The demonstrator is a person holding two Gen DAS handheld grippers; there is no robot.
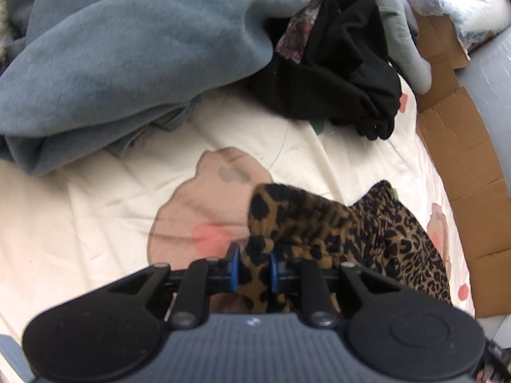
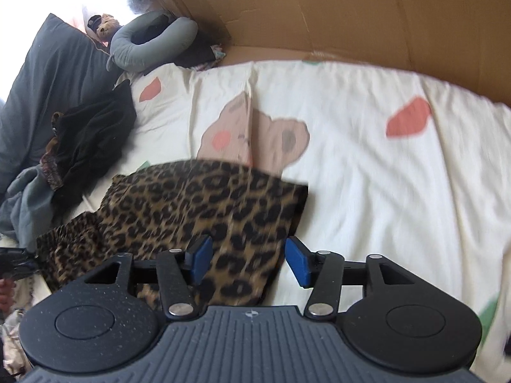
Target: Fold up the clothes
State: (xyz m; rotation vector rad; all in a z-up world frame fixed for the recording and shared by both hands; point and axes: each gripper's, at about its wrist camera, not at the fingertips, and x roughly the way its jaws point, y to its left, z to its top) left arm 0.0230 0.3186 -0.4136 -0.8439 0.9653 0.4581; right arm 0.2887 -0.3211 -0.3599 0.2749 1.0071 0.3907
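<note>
Leopard-print garment [image 2: 198, 210]: lies on the bed, partly flat and partly bunched, beside a printed bear face on the bedcover.
Bed [image 1: 80, 239]: covered in a cream bedcover with pink-brown bear shapes and red spots.
Left claw [image 1: 254, 269]: blue pads stand close together with a gathered fold of the leopard cloth between them; the cloth fills the gap, and the pads appear to press on it.
Right claw [image 2: 247, 261]: blue pads stand wide apart, one over the flat leopard cloth and one just past its edge; neither pad presses on the cloth.
Left wrist view only: a large heap of grey-blue fabric [image 1: 127, 57] at the top left, and the elastic, ruffled end of the leopard garment rising from the left claw.
Right wrist view only: the flat, spread part of the leopard garment, a dark pillow [image 2: 54, 89], a small teddy bear [image 2: 105, 28], and a hand at the far left edge.
Both views: a black garment [image 1: 345, 73] with a patterned trim, a grey curved cushion [image 2: 150, 41], and brown cardboard [image 2: 351, 16] beside the bed.
Containers: the cardboard appears to be flattened or opened boxes; what they hold cannot be told.
</note>
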